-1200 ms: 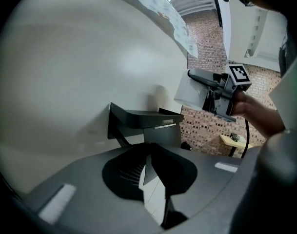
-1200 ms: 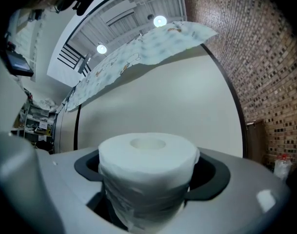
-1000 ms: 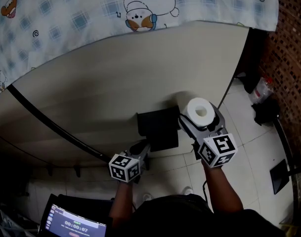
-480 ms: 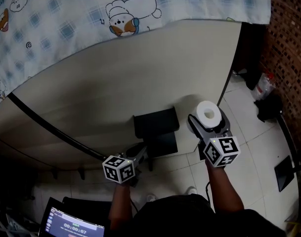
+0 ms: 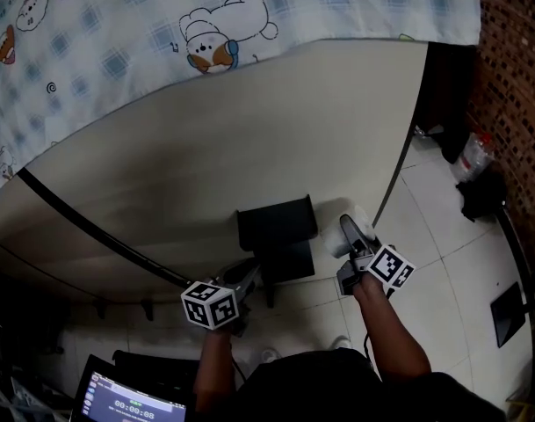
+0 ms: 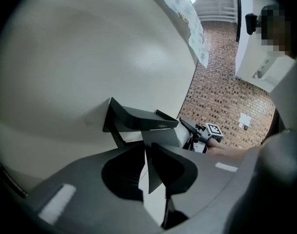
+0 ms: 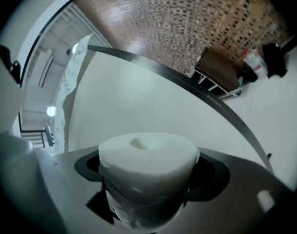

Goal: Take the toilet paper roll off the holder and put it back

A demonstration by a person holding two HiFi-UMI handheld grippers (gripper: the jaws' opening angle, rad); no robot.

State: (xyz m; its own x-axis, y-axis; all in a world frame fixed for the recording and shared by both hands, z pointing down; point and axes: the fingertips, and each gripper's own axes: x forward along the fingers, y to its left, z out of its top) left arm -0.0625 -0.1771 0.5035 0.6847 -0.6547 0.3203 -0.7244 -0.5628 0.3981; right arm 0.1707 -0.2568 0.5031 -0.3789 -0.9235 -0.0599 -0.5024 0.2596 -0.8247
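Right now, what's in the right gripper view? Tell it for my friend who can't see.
A white toilet paper roll sits clamped between the right tongs, its core hole showing on top. Behind it curves a pale wall, with a brick wall beyond.

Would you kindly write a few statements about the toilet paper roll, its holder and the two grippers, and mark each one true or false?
1. The right gripper has the toilet paper roll clamped between its jaws. True.
2. The roll sits on the black holder. False: it is off the holder, held just to its right in the head view.
3. The holder is mounted on the brick wall. False: it is fixed to the plain beige panel; the brick is further right.
4. A cartoon-printed cloth hangs over the panel's top. True.
5. The left gripper is above the holder in the head view. False: it is at the holder's lower left.
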